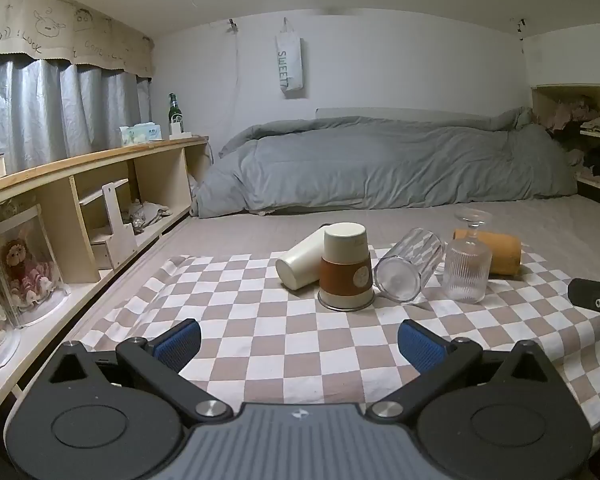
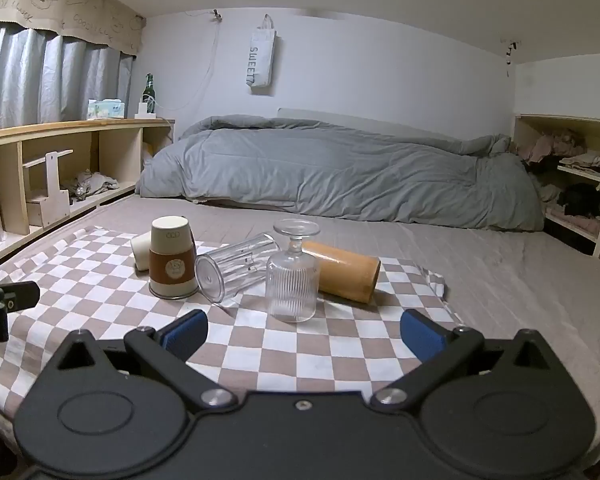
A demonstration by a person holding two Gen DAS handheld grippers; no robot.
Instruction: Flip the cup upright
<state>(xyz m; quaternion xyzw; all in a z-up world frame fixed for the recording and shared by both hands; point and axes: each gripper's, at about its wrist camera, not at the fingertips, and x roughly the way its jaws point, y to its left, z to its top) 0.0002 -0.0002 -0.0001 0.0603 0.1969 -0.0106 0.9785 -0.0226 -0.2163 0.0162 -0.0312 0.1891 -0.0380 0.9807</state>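
Several cups sit on a checkered cloth (image 1: 260, 332) on the bed. A cream cup with a brown sleeve (image 1: 346, 266) (image 2: 172, 258) stands upside down. A white cup (image 1: 300, 260) (image 2: 142, 250) lies on its side behind it. A clear ribbed tumbler (image 1: 408, 266) (image 2: 236, 266) lies on its side. A ribbed stemmed glass (image 1: 466, 264) (image 2: 293, 276) stands upside down. An orange cup (image 1: 496, 254) (image 2: 346, 266) lies on its side. My left gripper (image 1: 300, 346) is open and empty, short of the cups. My right gripper (image 2: 304, 334) is open and empty, just before the stemmed glass.
A grey duvet (image 1: 380, 164) lies heaped at the back of the bed. Wooden shelves (image 1: 100, 184) with a bottle and tissue box run along the left. An open shelf with clothes (image 2: 572, 176) stands at the right. The right gripper's edge (image 1: 596, 308) shows in the left wrist view.
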